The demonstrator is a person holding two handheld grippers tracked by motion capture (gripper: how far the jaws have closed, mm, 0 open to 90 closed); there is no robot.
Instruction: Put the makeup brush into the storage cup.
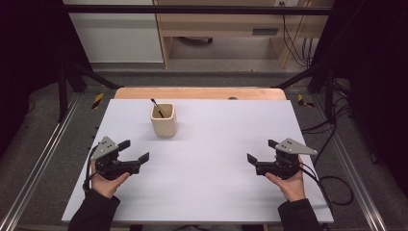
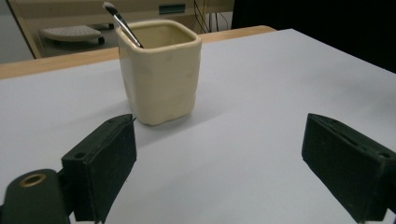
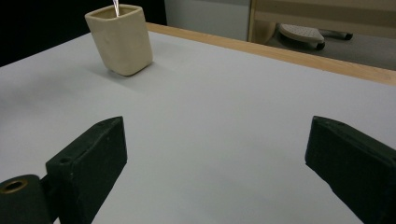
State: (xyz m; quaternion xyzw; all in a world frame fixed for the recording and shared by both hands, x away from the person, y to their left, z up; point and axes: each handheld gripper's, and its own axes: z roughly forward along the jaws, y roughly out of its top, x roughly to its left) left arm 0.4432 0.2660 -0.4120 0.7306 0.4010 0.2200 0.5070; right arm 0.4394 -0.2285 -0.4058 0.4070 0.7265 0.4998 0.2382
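High view shows the bench (image 1: pixel 202 192), a pale sheet on a wooden top, with both sets of tongs low over its near half. Left tongs (image 1: pixel 133 151) stand wide with nothing between them; right tongs (image 1: pixel 261 150) are likewise wide and bare, well apart from the left. Between and beyond them, nearer the left, stands the cup (image 1: pixel 163 120), apart from both.

The step in hand looks like a reach by the left tongs toward the cup and the brush (image 1: pixel 157 107) in it. To do it well, I would come in level with one jaw either side of the cup's walls and close gently, since the glaze looks smooth and may slip. For the brush, approach from above and pinch the stem where it clears the rim.

Left gripper view gives the cup (image 2: pixel 161 74) close: cream, squarish with rounded corners, slightly uneven walls, upright. The brush (image 2: pixel 122 23) is thin and dark, with a pale tip, and leans against the rim at a back corner.
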